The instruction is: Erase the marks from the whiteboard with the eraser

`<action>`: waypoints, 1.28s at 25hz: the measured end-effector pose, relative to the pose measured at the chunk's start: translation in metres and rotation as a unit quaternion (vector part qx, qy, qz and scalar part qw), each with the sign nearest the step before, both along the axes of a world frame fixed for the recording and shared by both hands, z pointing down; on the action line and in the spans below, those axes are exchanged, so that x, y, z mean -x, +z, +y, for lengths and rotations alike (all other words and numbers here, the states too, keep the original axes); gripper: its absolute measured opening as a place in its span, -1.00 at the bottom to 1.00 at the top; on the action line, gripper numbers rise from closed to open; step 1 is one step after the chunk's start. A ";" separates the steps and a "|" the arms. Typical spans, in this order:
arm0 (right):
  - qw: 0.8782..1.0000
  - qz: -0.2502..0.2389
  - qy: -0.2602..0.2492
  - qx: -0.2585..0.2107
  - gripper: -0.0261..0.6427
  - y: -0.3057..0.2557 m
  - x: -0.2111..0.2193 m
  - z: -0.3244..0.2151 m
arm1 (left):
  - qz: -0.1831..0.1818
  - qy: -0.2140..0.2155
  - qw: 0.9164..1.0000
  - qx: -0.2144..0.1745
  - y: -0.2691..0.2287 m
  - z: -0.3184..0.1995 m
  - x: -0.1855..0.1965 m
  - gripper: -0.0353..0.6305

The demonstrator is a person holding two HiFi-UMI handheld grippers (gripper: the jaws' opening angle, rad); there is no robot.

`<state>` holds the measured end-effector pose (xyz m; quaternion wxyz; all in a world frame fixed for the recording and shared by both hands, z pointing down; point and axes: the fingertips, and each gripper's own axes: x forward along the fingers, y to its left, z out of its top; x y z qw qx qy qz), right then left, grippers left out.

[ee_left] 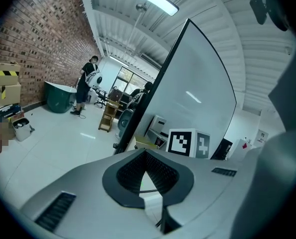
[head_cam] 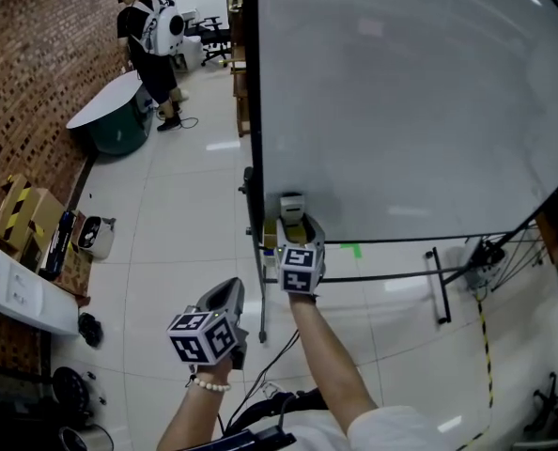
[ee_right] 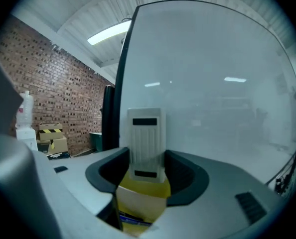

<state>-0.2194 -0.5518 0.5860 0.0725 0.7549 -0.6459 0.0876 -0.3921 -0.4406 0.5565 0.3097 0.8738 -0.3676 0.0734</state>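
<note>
**A:** Where do things stand?

**B:** My right claw (head_cam: 294, 224) is partly open and clamped on the eraser (head_cam: 291, 205). It's upright at the whiteboard's (head_cam: 401, 101) lower left corner, just beside the black frame (head_cam: 251, 111). I can't tell whether it touches the surface. My left claw (head_cam: 228, 291) hangs lower, jaws together, holding nothing.

**A:** And the danger from here?

**B:** I only grip the eraser's lower end. If I press hard, it could tilt or slip out. If I sweep left, it could catch on that frame. I see only faint haze on the board, so I could also miss a patch.

**A:** Any lettering?

**B:** None I can read. The eraser has two dark slots and a yellow part below. The cubes (head_cam: 300, 269) carry square patterns, and a box (head_cam: 21, 205) far left has black-and-yellow stripes.
</note>
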 end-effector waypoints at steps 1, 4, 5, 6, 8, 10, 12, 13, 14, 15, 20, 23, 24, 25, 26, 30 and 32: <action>1.000 -0.002 0.003 -0.002 -0.15 0.000 -0.008 0.003 | -0.001 0.003 1.000 0.001 0.001 0.001 -0.005 -0.92; 1.000 -0.002 0.007 -0.006 -0.15 -0.003 -0.030 0.011 | -0.002 0.013 1.000 0.004 0.002 0.009 -0.024 -0.93; 1.000 -0.004 0.008 -0.008 -0.15 -0.004 -0.038 0.014 | -0.002 0.017 1.000 0.004 0.002 0.012 -0.031 -0.93; 1.000 -0.007 0.010 -0.009 -0.15 -0.005 -0.047 0.017 | -0.002 0.019 1.000 0.005 0.001 0.015 -0.039 -0.93; 1.000 -0.013 0.016 -0.011 -0.15 -0.005 -0.065 0.024 | -0.003 0.023 1.000 0.007 0.001 0.021 -0.052 -0.93; 1.000 -0.015 0.020 -0.009 -0.15 -0.003 -0.082 0.031 | -0.006 0.024 1.000 0.009 0.002 0.026 -0.064 -0.93; 1.000 -0.005 0.016 -0.004 -0.15 0.001 -0.094 0.036 | -0.007 0.022 1.000 0.011 0.003 0.030 -0.076 -0.93; 1.000 0.000 0.013 -0.001 -0.15 0.003 -0.099 0.039 | -0.007 0.021 1.000 0.012 0.002 0.032 -0.083 -0.93; 1.000 0.002 0.013 0.001 -0.15 0.005 -0.106 0.042 | -0.006 0.020 1.000 0.012 0.001 0.034 -0.091 -0.93; 1.000 0.003 0.013 0.001 -0.15 0.006 -0.114 0.045 | -0.006 0.019 1.000 0.013 0.001 0.036 -0.100 -0.93; 1.000 0.009 0.021 -0.003 -0.15 0.008 -0.158 0.064 | -0.011 0.016 1.000 0.017 0.002 0.049 -0.143 -0.93; 1.000 0.005 0.026 -0.007 -0.15 0.008 -0.189 0.078 | -0.014 0.011 1.000 0.021 0.002 0.059 -0.172 -0.93; 1.000 0.004 0.023 -0.007 -0.15 0.009 -0.199 0.081 | -0.015 0.008 1.000 0.021 0.002 0.062 -0.183 -0.93; 1.000 0.004 0.019 -0.005 -0.15 0.010 -0.208 0.084 | -0.015 0.004 1.000 0.022 0.001 0.065 -0.194 -0.93; 1.000 0.003 0.016 -0.004 -0.15 0.012 -0.217 0.088 | -0.015 -0.001 1.000 0.022 0.000 0.068 -0.205 -0.93; 1.000 -0.001 0.011 -0.005 -0.15 0.012 -0.254 0.104 | -0.013 -0.012 1.000 0.017 -0.004 0.083 -0.243 -0.93; 1.000 0.003 0.010 -0.003 -0.15 0.011 -0.271 0.111 | -0.012 -0.013 1.000 0.014 -0.006 0.089 -0.260 -0.93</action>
